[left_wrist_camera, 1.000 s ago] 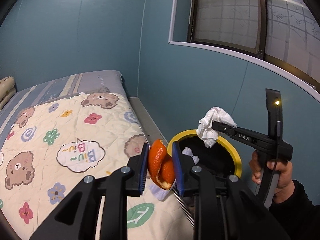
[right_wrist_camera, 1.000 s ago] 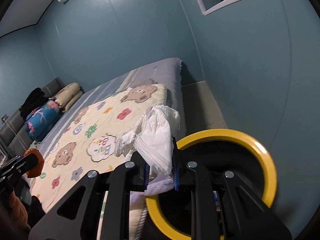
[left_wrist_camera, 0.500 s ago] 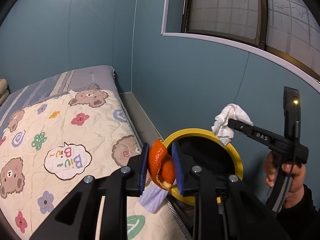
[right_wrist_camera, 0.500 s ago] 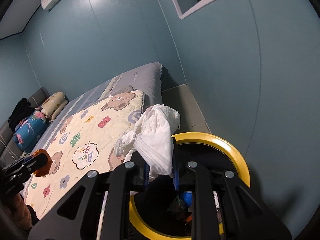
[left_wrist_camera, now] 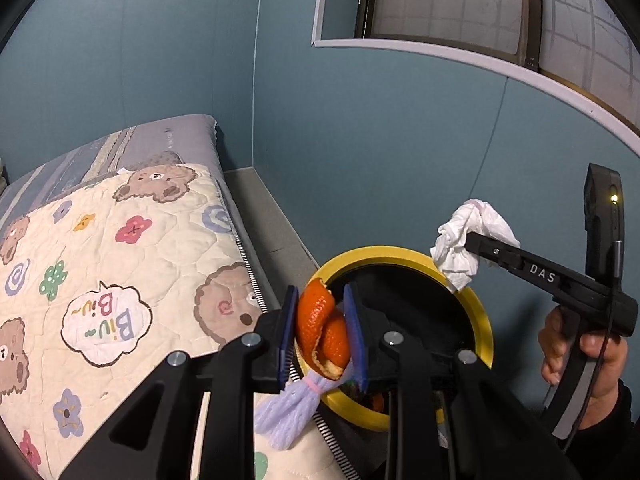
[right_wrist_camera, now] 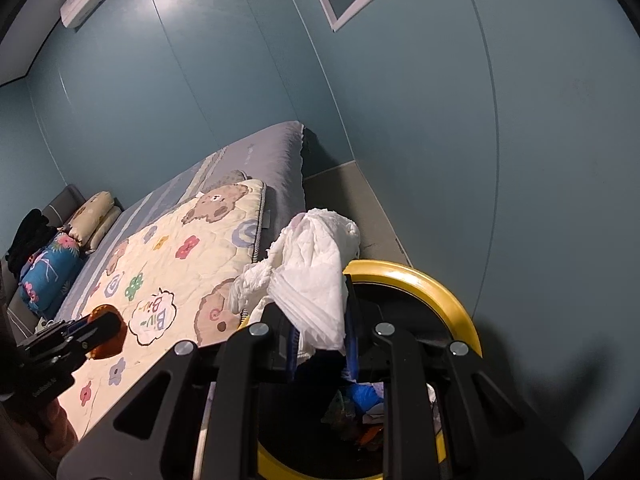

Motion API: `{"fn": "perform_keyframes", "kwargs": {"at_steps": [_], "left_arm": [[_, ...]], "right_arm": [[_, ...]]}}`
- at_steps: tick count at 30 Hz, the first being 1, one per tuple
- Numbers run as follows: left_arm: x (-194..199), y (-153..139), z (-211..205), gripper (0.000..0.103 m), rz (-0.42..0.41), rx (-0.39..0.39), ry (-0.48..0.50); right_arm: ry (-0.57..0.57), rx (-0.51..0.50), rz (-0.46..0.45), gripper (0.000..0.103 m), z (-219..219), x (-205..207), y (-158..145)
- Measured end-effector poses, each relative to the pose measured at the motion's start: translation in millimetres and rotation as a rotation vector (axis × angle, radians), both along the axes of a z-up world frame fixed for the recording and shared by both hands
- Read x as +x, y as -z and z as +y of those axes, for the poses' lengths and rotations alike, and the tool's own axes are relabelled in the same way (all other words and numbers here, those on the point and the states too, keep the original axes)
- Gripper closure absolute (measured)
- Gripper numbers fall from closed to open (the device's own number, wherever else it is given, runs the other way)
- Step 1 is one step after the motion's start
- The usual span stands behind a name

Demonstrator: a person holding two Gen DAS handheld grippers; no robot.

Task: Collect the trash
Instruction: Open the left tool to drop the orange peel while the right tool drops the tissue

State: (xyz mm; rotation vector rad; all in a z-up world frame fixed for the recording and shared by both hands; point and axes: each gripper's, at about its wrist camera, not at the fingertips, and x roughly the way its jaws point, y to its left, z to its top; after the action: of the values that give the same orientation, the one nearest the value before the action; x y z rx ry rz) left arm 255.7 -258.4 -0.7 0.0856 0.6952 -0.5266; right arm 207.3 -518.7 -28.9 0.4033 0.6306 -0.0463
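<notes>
My left gripper (left_wrist_camera: 320, 336) is shut on an orange peel (left_wrist_camera: 322, 326), held over the near rim of a black trash bin with a yellow rim (left_wrist_camera: 482, 320). A lilac yarn tassel (left_wrist_camera: 286, 412) hangs below the peel. My right gripper (right_wrist_camera: 320, 340) is shut on a crumpled white tissue (right_wrist_camera: 316, 276), held above the bin's yellow rim (right_wrist_camera: 432, 286). In the left wrist view the right gripper (left_wrist_camera: 472, 242) holds the tissue (left_wrist_camera: 466, 242) at the bin's far right rim. Trash lies inside the bin (right_wrist_camera: 364, 400).
A bed with a cream bear-and-flower quilt (left_wrist_camera: 100, 280) lies left of the bin. A blue wall (left_wrist_camera: 400, 140) stands close behind the bin, with a window (left_wrist_camera: 460, 4) above. Pillows (right_wrist_camera: 68, 240) lie at the bed's far end.
Both grippers have moved closer over the bin, keeping hold of the peel and the tissue. The bin opening now lies under both.
</notes>
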Motion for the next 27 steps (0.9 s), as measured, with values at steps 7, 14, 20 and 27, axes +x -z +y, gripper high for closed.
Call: {"fn": "perform_keyframes", "kwargs": {"at_steps": [7, 14, 20, 27], "left_arm": [[10.1, 14.5, -16.0, 0.081, 0.024, 0.003, 0.017], [27.1, 38.6, -32.4, 0.081, 0.091, 0.018, 0.031], [39.5, 57.0, -46.5, 0.080, 0.132, 0.027, 0.044], [47.6, 71.2, -51.5, 0.069, 0.164, 0.021, 0.032]], "right_arm": [[0.012, 0.007, 0.023, 0.085, -2.1, 11.7, 12.4], [0.048, -0.001, 0.055, 0.084, -11.8, 19.0, 28.0], [0.048, -0.008, 0.065, 0.077, -13.7, 23.5, 33.8], [0.078, -0.012, 0.071, 0.053, -17.5, 20.6, 32.6]]}}
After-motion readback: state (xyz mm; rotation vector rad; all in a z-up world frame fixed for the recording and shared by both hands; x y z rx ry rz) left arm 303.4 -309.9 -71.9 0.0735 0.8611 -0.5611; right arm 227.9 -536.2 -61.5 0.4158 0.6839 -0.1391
